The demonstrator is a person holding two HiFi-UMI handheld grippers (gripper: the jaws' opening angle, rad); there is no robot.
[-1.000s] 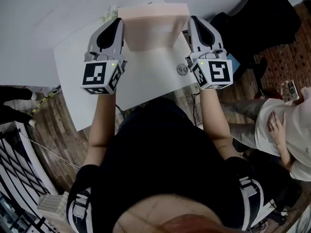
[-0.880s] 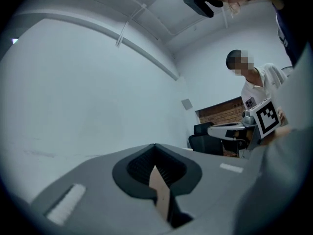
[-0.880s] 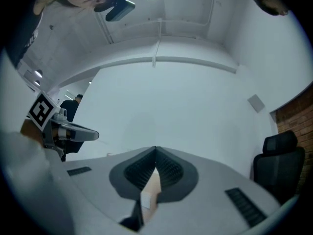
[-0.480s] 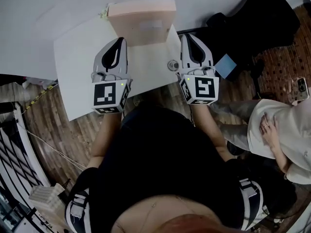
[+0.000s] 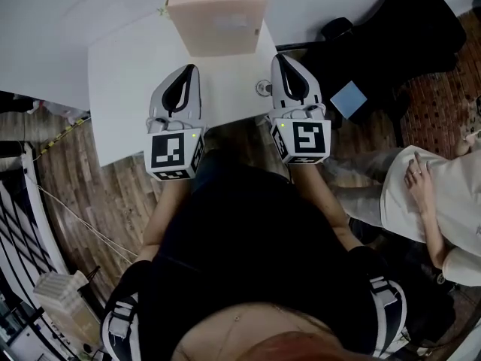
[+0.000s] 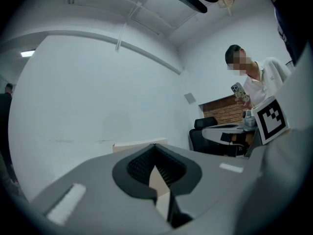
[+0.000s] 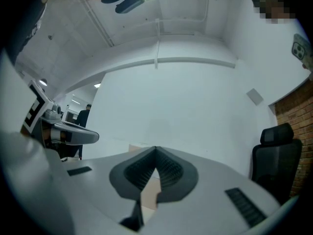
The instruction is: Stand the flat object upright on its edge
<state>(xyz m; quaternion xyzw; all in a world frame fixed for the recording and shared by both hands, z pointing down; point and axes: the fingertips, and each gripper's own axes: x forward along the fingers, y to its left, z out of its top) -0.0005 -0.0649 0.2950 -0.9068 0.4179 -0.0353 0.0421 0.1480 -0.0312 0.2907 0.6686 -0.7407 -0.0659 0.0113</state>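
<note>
The flat object is a tan board (image 5: 216, 19) at the far edge of the white table (image 5: 128, 74), close to the wall. It appears to stand upright on its edge, its lighter top edge showing above its face. My left gripper (image 5: 189, 71) hovers over the table's near part, shut and empty, well short of the board. To the right, at the near edge, my right gripper (image 5: 283, 57) is also shut and empty. In the left gripper view the board (image 6: 139, 144) shows as a low strip beyond the shut gripper (image 6: 155, 147); the right gripper view shows the board (image 7: 137, 146) behind the shut gripper (image 7: 155, 150).
A small round metal fitting (image 5: 263, 89) sits in the table by the right gripper. A black chair (image 5: 391, 36) and a blue item (image 5: 348, 98) are to the right. A person in white (image 5: 432, 198) sits at the right on the wooden floor (image 5: 90, 194).
Both grippers have drawn back from the board's sides toward the near table edge. The board stays at the far edge by the wall.
</note>
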